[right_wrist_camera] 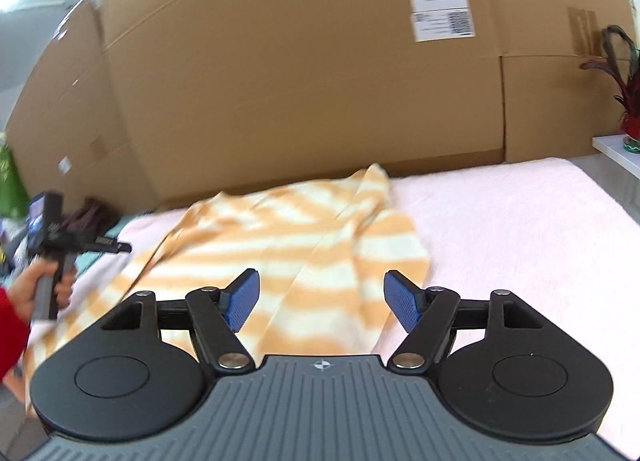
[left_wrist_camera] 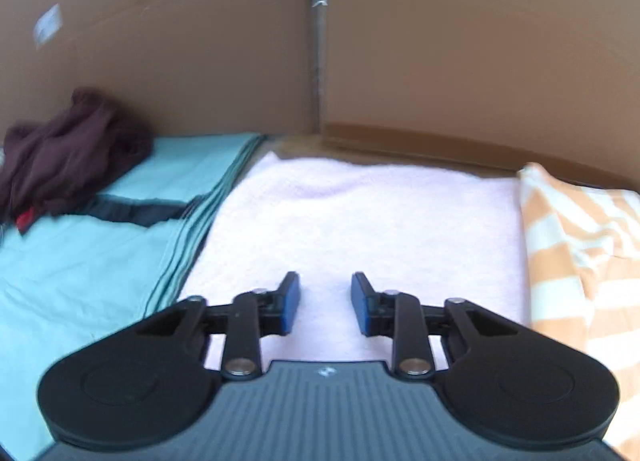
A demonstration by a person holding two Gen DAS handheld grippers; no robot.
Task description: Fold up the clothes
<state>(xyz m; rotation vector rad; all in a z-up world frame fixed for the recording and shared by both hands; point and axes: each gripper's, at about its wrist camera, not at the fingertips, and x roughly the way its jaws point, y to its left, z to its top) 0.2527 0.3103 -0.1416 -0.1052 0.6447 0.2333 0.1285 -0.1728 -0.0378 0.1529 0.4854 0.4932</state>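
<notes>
Orange-striped garment (right_wrist_camera: 280,237) lies rumpled on the pink towel (left_wrist_camera: 360,221), both grippers (left_wrist_camera: 325,303) (right_wrist_camera: 320,301) hovering agape above, empty, seemingly poised for grasping.

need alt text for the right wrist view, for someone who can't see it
An open right gripper hovers above an orange-and-white striped garment lying rumpled on a pale pink towel. Tall cardboard sheets stand behind. At the left edge, a hand in a red sleeve holds the left gripper.

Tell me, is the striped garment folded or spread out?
Partly folded: the striped garment lies on the pink towel with one side doubled over itself.
</notes>
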